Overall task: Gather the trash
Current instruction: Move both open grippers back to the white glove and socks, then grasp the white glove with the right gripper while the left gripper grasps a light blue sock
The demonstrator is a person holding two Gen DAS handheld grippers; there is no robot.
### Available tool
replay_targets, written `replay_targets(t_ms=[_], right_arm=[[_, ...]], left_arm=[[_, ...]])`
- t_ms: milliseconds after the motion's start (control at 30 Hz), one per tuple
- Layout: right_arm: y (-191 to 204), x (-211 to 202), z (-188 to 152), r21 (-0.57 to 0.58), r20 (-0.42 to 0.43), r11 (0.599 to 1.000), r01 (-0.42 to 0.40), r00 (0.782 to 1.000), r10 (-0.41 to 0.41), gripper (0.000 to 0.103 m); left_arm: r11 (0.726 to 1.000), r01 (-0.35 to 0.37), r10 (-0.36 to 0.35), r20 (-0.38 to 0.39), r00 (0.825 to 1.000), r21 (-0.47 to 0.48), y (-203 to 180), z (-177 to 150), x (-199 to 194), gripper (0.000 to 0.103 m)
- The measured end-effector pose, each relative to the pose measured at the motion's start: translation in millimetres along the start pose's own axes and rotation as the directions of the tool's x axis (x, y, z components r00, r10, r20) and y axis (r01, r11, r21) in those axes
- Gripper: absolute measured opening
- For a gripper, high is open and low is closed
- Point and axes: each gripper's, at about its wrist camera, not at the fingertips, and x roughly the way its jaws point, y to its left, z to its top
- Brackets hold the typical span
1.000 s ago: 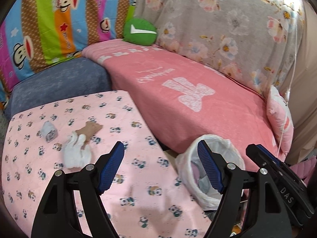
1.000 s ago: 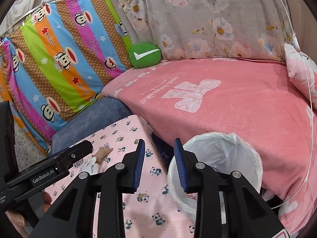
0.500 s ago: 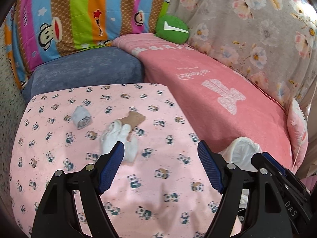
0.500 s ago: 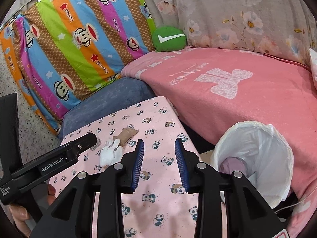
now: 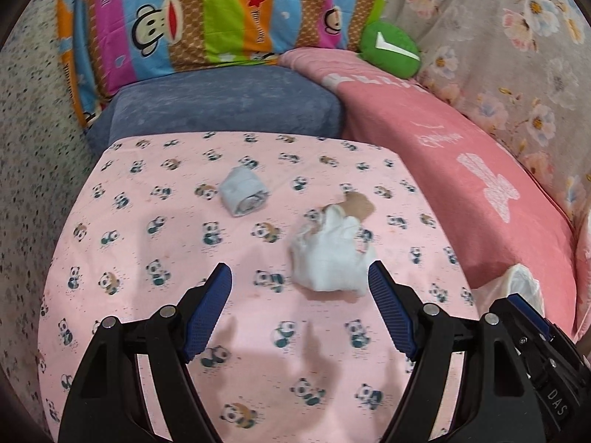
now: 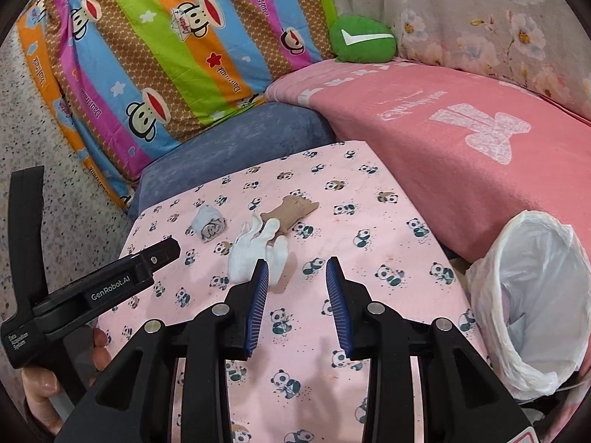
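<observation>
A bin lined with a white plastic bag (image 6: 532, 306) stands off the right edge of the table covered in a pink panda-print cloth (image 6: 369, 258), against the pink blanket (image 6: 480, 155) on the sofa; its mouth tips toward the right wrist camera, and inside lie pale crumpled pieces, one pinkish-lilac and one bluish-white, though what they are cannot be made out. In the left wrist view only a sliver of the bag's rim (image 5: 522, 284) shows past the table's right edge. On the cloth, three bits of trash sit toward the far half: a crumpled white tissue (image 5: 332, 254) nearer the right edge, a torn brown paper scrap (image 5: 360, 205) touching its far side, and a small rolled grey-blue wad (image 5: 243, 192) apart from them, closer to the far edge. The left gripper (image 5: 299, 284) hangs above the cloth with its jaws standing wide and nothing between them; the tissue lies just ahead of its right finger. The right gripper (image 6: 295, 288) has its jaws partly apart and opening, empty, with the tissue just beyond its left fingertip.
</observation>
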Motion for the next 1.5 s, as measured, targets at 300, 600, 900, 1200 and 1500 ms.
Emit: replay_targets(t_ms=[300,600,900,1200,1500], right_arm=[[33.5,51.5,-4.9,-0.03,-0.084,0.999,-0.032,0.996,0.03,0.045],[57.3,111.7,-5.9,-0.059,-0.153,0.998,-0.032,0.988,0.023,0.053],[61.3,164.0,-11.1,-0.067,-0.217,0.998,-0.008,0.976,-0.007,0.053],[54.1,151.4,11.9,-0.056,-0.125,0.997,-0.045,0.991,0.038,0.013],[35.4,114.9,48.1,0.018,-0.019,1.0,-0.019,1.0,0.019,0.013]], left_arm=[[0.995,-0.054,0.051,-0.033,0.998,-0.081,50.7,-0.1,19.6,0.076],[0.99,-0.077,0.067,-0.084,0.994,-0.119,81.9,-3.1,47.1,0.076],[0.99,-0.078,0.064,-0.119,0.991,-0.12,92.5,-2.3,67.0,0.076],[0.991,-0.066,0.051,-0.129,0.99,-0.112,89.1,1.0,76.1,0.076],[0.997,-0.001,-0.009,-0.135,0.991,-0.08,61.1,2.4,80.4,0.076]])
